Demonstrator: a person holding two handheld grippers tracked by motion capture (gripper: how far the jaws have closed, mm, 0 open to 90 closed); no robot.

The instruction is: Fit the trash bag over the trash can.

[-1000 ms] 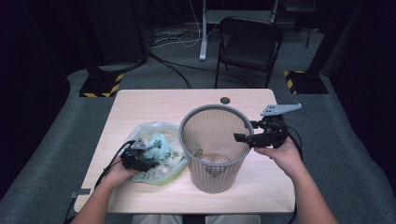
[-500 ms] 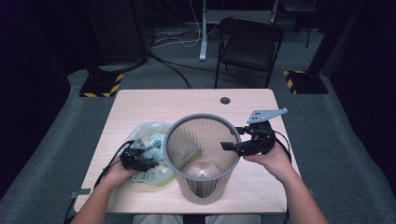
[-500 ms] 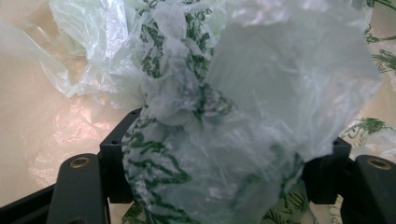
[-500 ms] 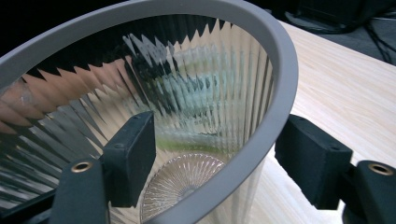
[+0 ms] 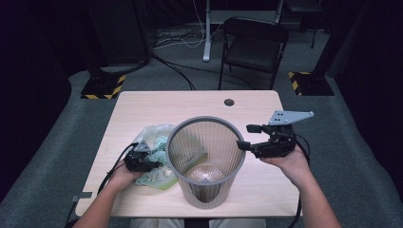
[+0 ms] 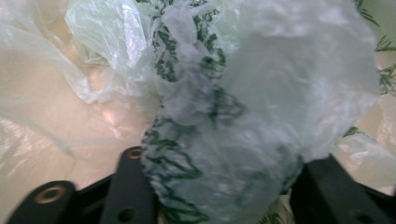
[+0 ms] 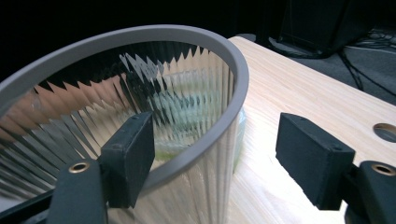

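A grey ribbed wastebasket (image 5: 209,190) stands mid-table, its mouth leaning toward me. My right gripper (image 5: 247,137) is at its right rim and open. In the right gripper view, the right gripper (image 7: 215,140) sits astride the rim (image 7: 140,35), with one jaw inside the wall and the other well clear outside. A crumpled, pale green printed plastic bag (image 5: 154,135) lies left of the basket. My left gripper (image 5: 154,164) rests on it. Its jaws have just been closing, and a bunched fold of the bag (image 6: 261,93) is pinched in the left gripper (image 6: 229,186).
The wooden table (image 5: 190,104) has a round cable hole (image 5: 229,102) at the back, also seen in the right gripper view (image 7: 380,130). Beyond it stand a black chair (image 5: 254,42) and two stand bases with striped edges (image 5: 102,88).
The basket has shifted left and toward me and now leans, with the right gripper following at its rim. The left hand has stayed on the bag.
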